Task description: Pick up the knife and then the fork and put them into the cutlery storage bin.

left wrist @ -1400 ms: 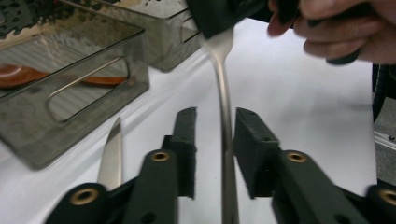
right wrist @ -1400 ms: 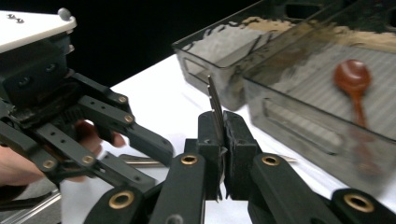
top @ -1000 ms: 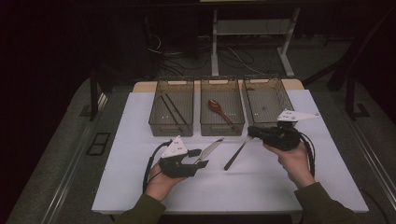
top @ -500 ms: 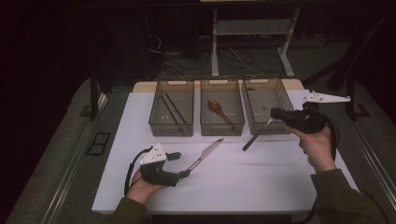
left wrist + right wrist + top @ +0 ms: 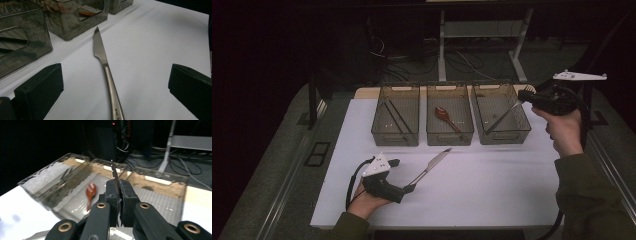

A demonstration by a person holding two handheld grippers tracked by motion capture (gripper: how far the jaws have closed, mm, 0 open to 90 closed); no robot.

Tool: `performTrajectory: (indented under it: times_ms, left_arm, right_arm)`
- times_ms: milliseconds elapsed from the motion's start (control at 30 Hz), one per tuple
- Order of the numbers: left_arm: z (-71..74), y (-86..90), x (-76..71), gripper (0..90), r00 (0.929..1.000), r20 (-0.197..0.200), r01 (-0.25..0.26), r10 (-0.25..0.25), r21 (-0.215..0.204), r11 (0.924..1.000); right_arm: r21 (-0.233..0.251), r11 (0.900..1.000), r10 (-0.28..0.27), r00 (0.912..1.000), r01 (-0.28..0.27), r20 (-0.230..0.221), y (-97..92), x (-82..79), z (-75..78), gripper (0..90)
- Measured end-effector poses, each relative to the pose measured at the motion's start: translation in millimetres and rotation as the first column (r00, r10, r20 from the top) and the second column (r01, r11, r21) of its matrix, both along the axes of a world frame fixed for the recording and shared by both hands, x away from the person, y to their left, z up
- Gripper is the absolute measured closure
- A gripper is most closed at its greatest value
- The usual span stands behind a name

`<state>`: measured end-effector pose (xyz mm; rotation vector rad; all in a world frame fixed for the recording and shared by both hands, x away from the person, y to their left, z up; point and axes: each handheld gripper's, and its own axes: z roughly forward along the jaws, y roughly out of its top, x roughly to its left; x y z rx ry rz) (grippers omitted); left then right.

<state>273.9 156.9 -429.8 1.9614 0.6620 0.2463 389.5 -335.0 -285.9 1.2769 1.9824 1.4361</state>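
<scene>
- The knife (image 5: 106,72) lies flat on the white table (image 5: 492,195), blade tip toward the trays, its handle end running down between the fingers of the left gripper (image 5: 409,188).
- The left gripper's fingers (image 5: 40,92) have just been opening and now stand wide apart, one on each side of the knife handle, neither touching it; the gripper rests low on the table near its front edge.
- The right gripper (image 5: 523,95) is held up in the air over the right edge of the right tray (image 5: 507,135), well apart from the knife.
- Its fingers (image 5: 111,195) are closed tight on a thin metal utensil (image 5: 502,114), whose kind I cannot tell; it slants from the fingers down into the right tray.
- The middle tray (image 5: 450,135) holds a reddish-brown spoon (image 5: 446,116); the left tray (image 5: 395,137) holds dark chopsticks (image 5: 393,117).
</scene>
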Motion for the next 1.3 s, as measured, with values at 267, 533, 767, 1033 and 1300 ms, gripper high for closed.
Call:
performTrajectory:
  times_ms: [267, 533, 767, 1033, 1300]
  left_arm:
    - [-0.9, -1.9, 0.2, 0.0, 0.9999, -0.003, 0.015, -0.015, 0.005, 0.9999]
    - [-0.8, -2.2, 0.9, 0.0, 0.9998, -0.001, 0.02, -0.02, 0.003, 0.9998]
    - [-0.8, -2.4, 1.1, 0.0, 0.9997, -0.001, 0.023, -0.023, 0.002, 0.9997]
    - [-1.5, -4.3, 1.5, 0.0, 0.9995, -0.007, 0.031, -0.031, 0.001, 0.9995]
    - [-1.6, -5.1, 1.4, 0.0, 0.9995, -0.003, 0.032, -0.032, 0.004, 0.9995]
  right_arm:
    - [-0.035, 0.9973, -0.066, 0.9974, 0.065, -0.029, -9.8, 28.4, -0.1, 85.5]
    - [-0.075, 0.9957, -0.063, 0.9911, 0.054, -0.117, 2.7, 53.0, -26.6, 85.5]
    - [-0.098, 0.9942, -0.063, 0.9771, 0.044, -0.203, 4.3, 64.5, -51.6, 85.5]
    - [-0.086, 0.996, -0.047, 0.964, 0.026, -0.262, -0.6, 71.3, -67.1, 84.8]
    - [-0.18, 0.9829, -0.09, 0.9577, 0.041, -0.273, -2.8, 78.4, -80.2, 76.1]
